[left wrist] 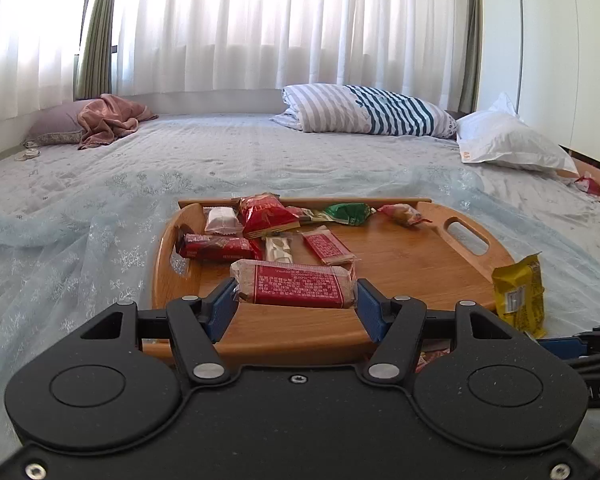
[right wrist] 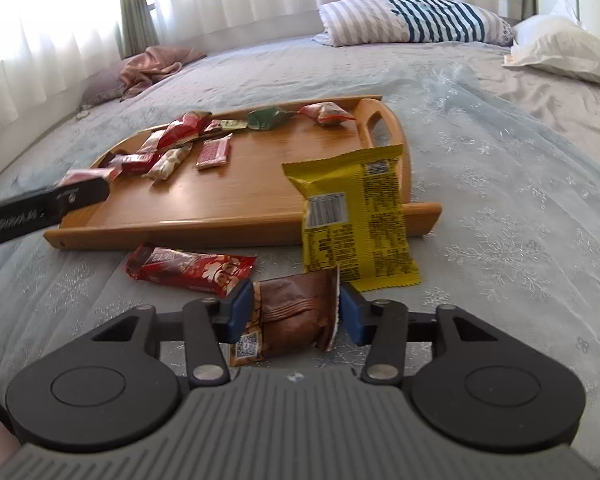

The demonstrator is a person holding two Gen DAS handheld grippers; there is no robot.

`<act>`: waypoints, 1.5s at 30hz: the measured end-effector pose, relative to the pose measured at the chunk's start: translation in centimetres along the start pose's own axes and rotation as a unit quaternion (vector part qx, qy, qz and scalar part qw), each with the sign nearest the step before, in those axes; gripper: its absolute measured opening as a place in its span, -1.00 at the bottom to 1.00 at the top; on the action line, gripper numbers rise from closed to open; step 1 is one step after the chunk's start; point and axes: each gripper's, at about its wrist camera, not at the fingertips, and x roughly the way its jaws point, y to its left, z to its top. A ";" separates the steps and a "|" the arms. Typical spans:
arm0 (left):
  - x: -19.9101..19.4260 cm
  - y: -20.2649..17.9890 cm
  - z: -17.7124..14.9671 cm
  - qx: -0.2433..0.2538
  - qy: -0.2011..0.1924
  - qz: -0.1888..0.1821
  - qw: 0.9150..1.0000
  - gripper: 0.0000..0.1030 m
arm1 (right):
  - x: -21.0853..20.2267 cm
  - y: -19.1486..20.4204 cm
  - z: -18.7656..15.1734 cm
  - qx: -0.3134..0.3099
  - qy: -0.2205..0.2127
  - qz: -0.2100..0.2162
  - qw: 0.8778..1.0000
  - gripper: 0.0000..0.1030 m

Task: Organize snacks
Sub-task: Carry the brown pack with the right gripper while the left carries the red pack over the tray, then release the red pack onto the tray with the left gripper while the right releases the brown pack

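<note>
- Tray (right wrist: 228, 216): right and near-centre floor bare wood, open to reach; raised rim on all sides, handle slot at right end (left wrist: 467, 236).
- Snacks (left wrist: 268, 228) crowd the tray's left and far part.
- Yellow packet (right wrist: 354, 216) leans over the tray's near right rim, blocking that corner.
- Red bar (right wrist: 192, 266) lies on the bedspread (right wrist: 500, 240) just before the near rim.
- Bedspread right of the tray lies open; pillows (left wrist: 380, 110) well beyond.
</note>
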 end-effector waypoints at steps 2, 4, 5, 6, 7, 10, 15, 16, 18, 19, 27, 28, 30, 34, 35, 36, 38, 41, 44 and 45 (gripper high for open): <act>0.5 0.0 0.1 0.006 0.001 0.003 1.000 0.18 | 0.1 1.1 -0.1 -0.027 0.004 -0.009 1.000 0.43; 1.0 0.0 0.1 0.009 0.002 0.003 1.000 0.18 | 0.3 2.2 -0.4 -0.049 0.011 -0.013 0.999 0.50; 1.2 0.0 0.1 0.009 0.003 0.002 1.000 0.18 | 0.5 2.6 -0.7 -0.061 0.013 -0.023 0.998 0.36; 1.3 0.0 0.1 0.008 0.004 0.000 1.000 0.18 | 0.6 3.0 -0.9 -0.071 0.008 -0.032 0.997 0.21; 1.5 0.0 0.1 0.007 0.005 -0.002 1.000 0.18 | 0.6 3.2 -1.1 -0.076 0.005 -0.038 0.996 0.16; 2.2 0.1 0.1 0.007 0.011 -0.006 1.000 0.18 | 0.1 2.6 -0.6 -0.052 0.001 -0.033 0.998 0.02; 3.4 0.2 0.2 0.013 0.018 0.000 1.000 0.18 | -2.9 1.9 2.0 -0.025 -0.034 -0.003 0.999 0.02; 3.7 0.2 0.2 0.011 0.020 0.000 1.000 0.18 | -3.4 1.9 2.8 -0.028 -0.045 0.005 0.999 0.02; 4.3 0.5 0.3 0.006 0.024 0.005 1.000 0.18 | -3.5 2.1 4.5 -0.037 -0.065 0.014 0.997 0.02; 4.6 0.7 0.3 0.005 0.026 0.008 1.000 0.18 | -3.2 2.3 5.4 -0.046 -0.074 0.012 0.996 0.02; 7.0 2.3 0.6 -0.004 0.056 0.032 0.998 0.18 | 6.4 2.7 10.8 -0.049 -0.037 0.006 0.998 0.03; 7.5 2.4 0.7 -0.004 0.061 0.037 0.997 0.18 | 7.7 2.8 11.2 -0.048 -0.026 0.003 0.998 0.03; 8.3 2.9 0.8 -0.005 0.072 0.046 0.996 0.18 | 10.2 2.8 11.8 -0.044 -0.005 0.003 0.999 0.04; 9.0 3.5 1.0 -0.012 0.080 0.043 0.996 0.20 | 13.2 2.4 13.1 -0.019 0.020 -0.001 1.000 0.10; 9.0 3.4 1.0 -0.009 0.081 0.042 0.996 0.23 | 13.6 2.4 13.3 -0.023 0.021 -0.003 1.000 0.16; 9.0 3.3 1.0 -0.005 0.081 0.042 0.996 0.31 | 13.8 2.5 13.4 -0.032 0.022 -0.007 0.999 0.44; 9.1 3.1 0.9 -0.005 0.083 0.037 0.996 0.46 | 13.9 2.7 13.5 -0.046 0.020 -0.015 0.999 0.52; 8.5 2.7 1.0 -0.008 0.079 0.031 0.996 0.64 | 12.5 2.4 13.9 -0.051 -0.002 -0.017 0.999 0.74; 6.8 2.2 1.4 -0.005 0.063 0.028 0.998 0.73 | 9.2 1.3 14.3 -0.033 -0.045 -0.012 0.998 1.00; 5.9 1.9 1.5 -0.007 0.057 0.028 0.998 0.74 | 7.7 0.8 14.0 -0.031 -0.060 -0.012 0.998 1.00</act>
